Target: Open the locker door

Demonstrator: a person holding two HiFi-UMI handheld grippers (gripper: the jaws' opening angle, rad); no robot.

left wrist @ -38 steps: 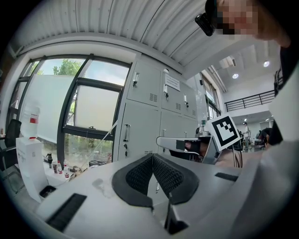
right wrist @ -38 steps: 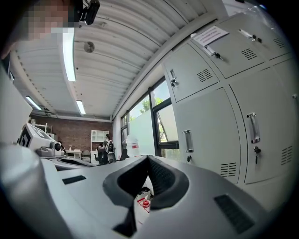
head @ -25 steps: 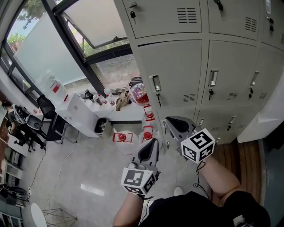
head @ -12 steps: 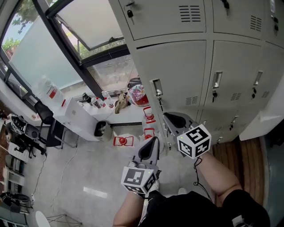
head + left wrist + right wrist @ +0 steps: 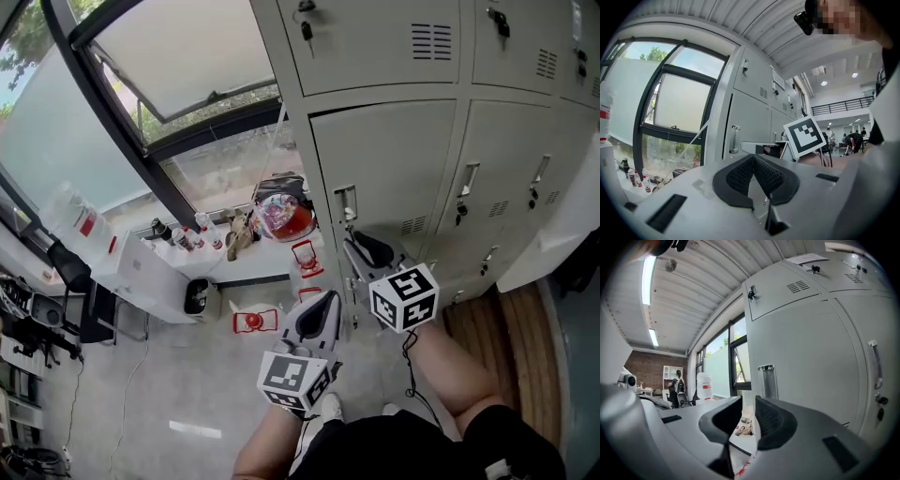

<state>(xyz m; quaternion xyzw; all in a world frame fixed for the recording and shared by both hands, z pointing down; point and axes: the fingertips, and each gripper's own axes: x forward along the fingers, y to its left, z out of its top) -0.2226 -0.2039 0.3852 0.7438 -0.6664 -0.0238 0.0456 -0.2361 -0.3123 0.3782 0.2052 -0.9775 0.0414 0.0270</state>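
Observation:
The grey locker door (image 5: 389,159) is the left one of the middle row, with a dark slit along its top edge. Its upright handle (image 5: 345,202) with a key lock below sits near the door's left side. My right gripper (image 5: 359,246) points at the lockers just below that handle, apart from it. Its jaws are opening and nothing is between them; in the right gripper view (image 5: 748,404) the handle (image 5: 767,379) stands ahead, beyond the tips. My left gripper (image 5: 323,300) hangs lower and to the left, shut and empty, its tips together (image 5: 752,157).
More locker doors (image 5: 506,178) run to the right and above. A big window (image 5: 169,112) is at the left, with a cluttered low white shelf (image 5: 272,246) under it, and red items (image 5: 251,321) on the floor. Wooden flooring (image 5: 511,323) lies at the right.
The right gripper has risen closer to the door handle and its jaws have parted. The view has shifted toward the lockers. The left gripper has kept its place, shut.

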